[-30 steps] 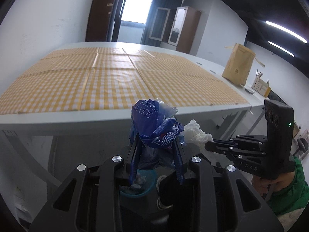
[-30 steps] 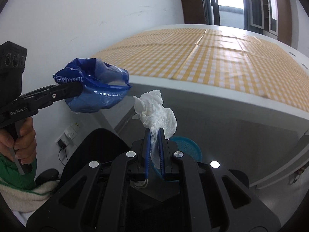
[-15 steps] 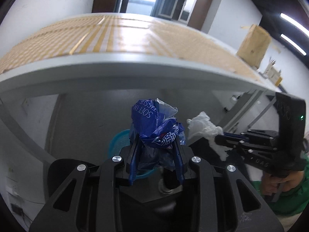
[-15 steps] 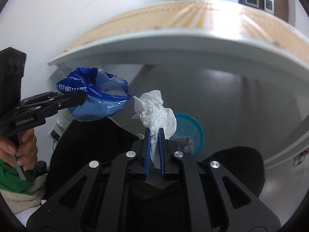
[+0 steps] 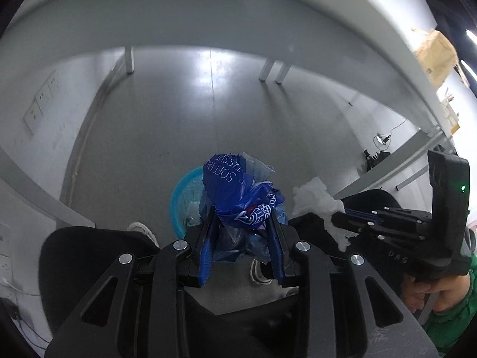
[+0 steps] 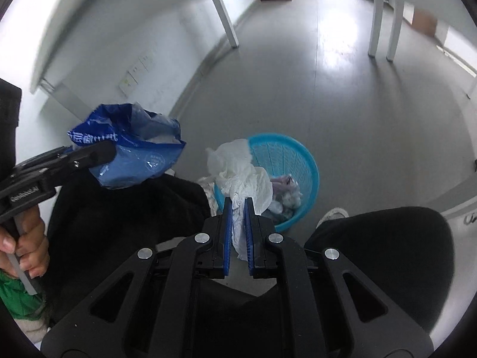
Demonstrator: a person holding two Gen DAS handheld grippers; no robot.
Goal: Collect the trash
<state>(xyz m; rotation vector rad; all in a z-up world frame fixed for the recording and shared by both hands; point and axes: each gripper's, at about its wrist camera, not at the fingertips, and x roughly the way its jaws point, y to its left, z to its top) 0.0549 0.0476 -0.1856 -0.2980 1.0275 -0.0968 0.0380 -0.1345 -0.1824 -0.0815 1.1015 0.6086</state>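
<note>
My left gripper [image 5: 241,208] is shut on a crumpled blue tissue wrapper [image 5: 235,191], which sticks up between its blue fingers. In the right wrist view the same blue wrapper [image 6: 131,152] hangs at the left, off the left gripper [image 6: 98,153]. My right gripper [image 6: 237,201] is shut on a crumpled white tissue [image 6: 241,173]; from the left wrist view that white tissue [image 5: 313,197] shows at the right. A light blue waste basket [image 6: 298,161] stands on the floor just beyond both grippers, with some trash inside; the wrapper hides most of the basket [image 5: 182,194] in the left wrist view.
The grey floor [image 6: 342,95] stretches under a white table [image 5: 208,21] with white legs [image 6: 226,21]. A person's black trouser legs [image 6: 125,217] and white shoes [image 6: 332,214] flank the basket. Wall sockets [image 5: 41,101] are on the left wall.
Both grippers have sunk from table height to below the tabletop and tipped downward, still holding wrapper and tissue. The tabletop has left view; the floor and basket now fill it.
</note>
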